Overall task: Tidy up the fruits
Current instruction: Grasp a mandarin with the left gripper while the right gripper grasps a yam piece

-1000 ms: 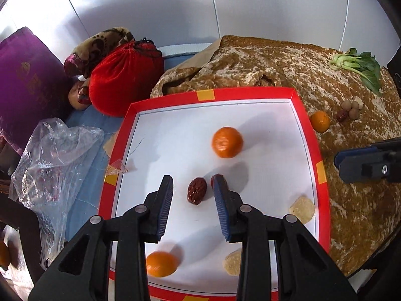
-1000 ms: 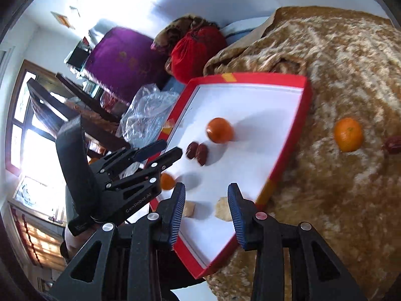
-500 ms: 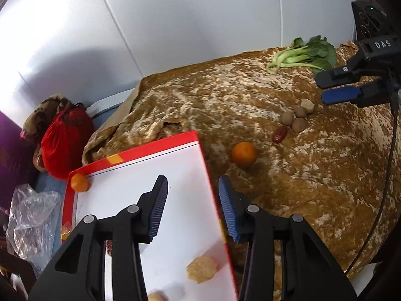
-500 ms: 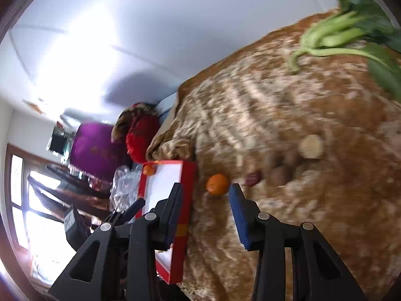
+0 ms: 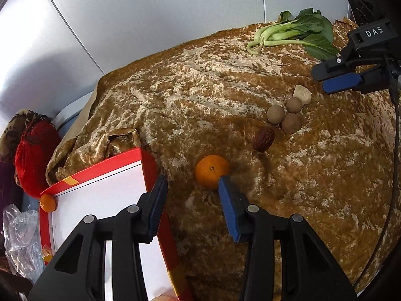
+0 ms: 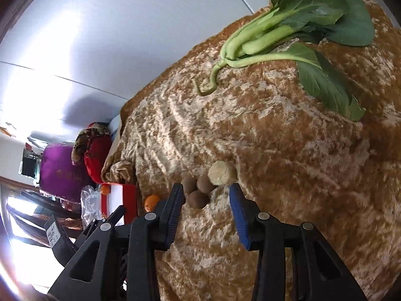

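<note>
Left claw [image 5: 191,183] open near tangerine [image 5: 211,171], right claw [image 6: 206,195] open

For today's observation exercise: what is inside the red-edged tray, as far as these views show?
One small orange sits in the far corner of the tray; the white floor that shows is otherwise bare. The left claw covers the near part, so anything there stays hidden.

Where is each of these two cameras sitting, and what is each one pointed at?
Left wrist: rides the left gripper, looking past its open fingers at an orange on the brown cloth beside the red tray.
Right wrist: rides the right gripper, open, rolled sideways, facing three brown fruits and greens.
Shared: orange, brown fruits, greens, tray.
</note>
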### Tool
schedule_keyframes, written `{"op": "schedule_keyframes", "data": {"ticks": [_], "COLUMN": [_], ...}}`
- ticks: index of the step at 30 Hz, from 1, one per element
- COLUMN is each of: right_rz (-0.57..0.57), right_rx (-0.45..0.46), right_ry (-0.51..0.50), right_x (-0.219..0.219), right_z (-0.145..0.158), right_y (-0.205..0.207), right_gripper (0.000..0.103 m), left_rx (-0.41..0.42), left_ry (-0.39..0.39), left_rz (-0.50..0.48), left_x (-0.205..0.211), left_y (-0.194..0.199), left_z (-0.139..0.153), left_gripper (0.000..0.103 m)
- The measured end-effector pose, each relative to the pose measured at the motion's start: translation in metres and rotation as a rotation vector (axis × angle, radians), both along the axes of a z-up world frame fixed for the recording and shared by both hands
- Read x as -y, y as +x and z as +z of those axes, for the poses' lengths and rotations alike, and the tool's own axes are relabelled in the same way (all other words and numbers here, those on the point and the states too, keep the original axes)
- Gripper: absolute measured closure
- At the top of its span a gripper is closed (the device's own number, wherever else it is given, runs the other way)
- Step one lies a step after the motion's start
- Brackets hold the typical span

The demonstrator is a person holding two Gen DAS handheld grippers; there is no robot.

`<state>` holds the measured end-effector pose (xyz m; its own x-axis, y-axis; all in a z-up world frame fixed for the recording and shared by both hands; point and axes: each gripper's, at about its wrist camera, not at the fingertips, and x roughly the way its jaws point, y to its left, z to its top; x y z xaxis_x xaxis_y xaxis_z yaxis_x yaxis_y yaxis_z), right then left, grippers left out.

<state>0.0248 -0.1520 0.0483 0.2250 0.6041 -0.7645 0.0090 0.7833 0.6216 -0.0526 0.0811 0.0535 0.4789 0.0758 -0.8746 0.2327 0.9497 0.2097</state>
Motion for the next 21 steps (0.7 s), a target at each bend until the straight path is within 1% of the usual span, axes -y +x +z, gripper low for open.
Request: {"op": "schedule_keyframes", "data": {"ticks": [2,4,7,10,12,13,18,21], "right_rz": [0.004,-0.002,0.001,0.007,0.006,0.000,-0.011,0.003], "right_rx": [-0.017,-0.041,-0.063,-0.072,-0.077,-0.080,-0.107,-0.106], "right_ry": [0.006,0.010,-0.015,-0.041,-0.085,-0.092,-0.118,-0.150], "right_x": [0.000,-0.003,-0.008,-0.014,-0.020,-0.020,-0.026,-0.031], "right_z": [-0.005,-0.011,-0.017,-0.021,-0.024,-0.026,-0.035,-0.035], "right_y": [0.005,0.010,0.014,0.017,0.019,0.020,0.026,0.027], "right_gripper": [0.062,0.062,0.062,0.062,0.062,0.062,0.062,0.062], "left_rx": [0.000,0.012,0.015,-0.004,-0.009,-0.017,-0.081,-0.087], "left_ry": [-0.021,-0.024,-0.017,-0.041,-0.024,-0.021,-0.052,-0.062], "left_rz": [-0.028,-0.057,-0.098,-0.114,-0.125,-0.130,-0.136,-0.137], "left_x": [0.001,0.004,0.010,0.011,0.012,0.012,0.008,0.008], "left_y": [0.000,0.000,0.002,0.007,0.011,0.012,0.019,0.020], "left_z": [-0.001,-0.002,-0.005,-0.009,-0.015,-0.017,-0.030,-0.032], "left_gripper": [0.062,0.062,0.062,0.062,0.062,0.062,0.062,0.062]}}
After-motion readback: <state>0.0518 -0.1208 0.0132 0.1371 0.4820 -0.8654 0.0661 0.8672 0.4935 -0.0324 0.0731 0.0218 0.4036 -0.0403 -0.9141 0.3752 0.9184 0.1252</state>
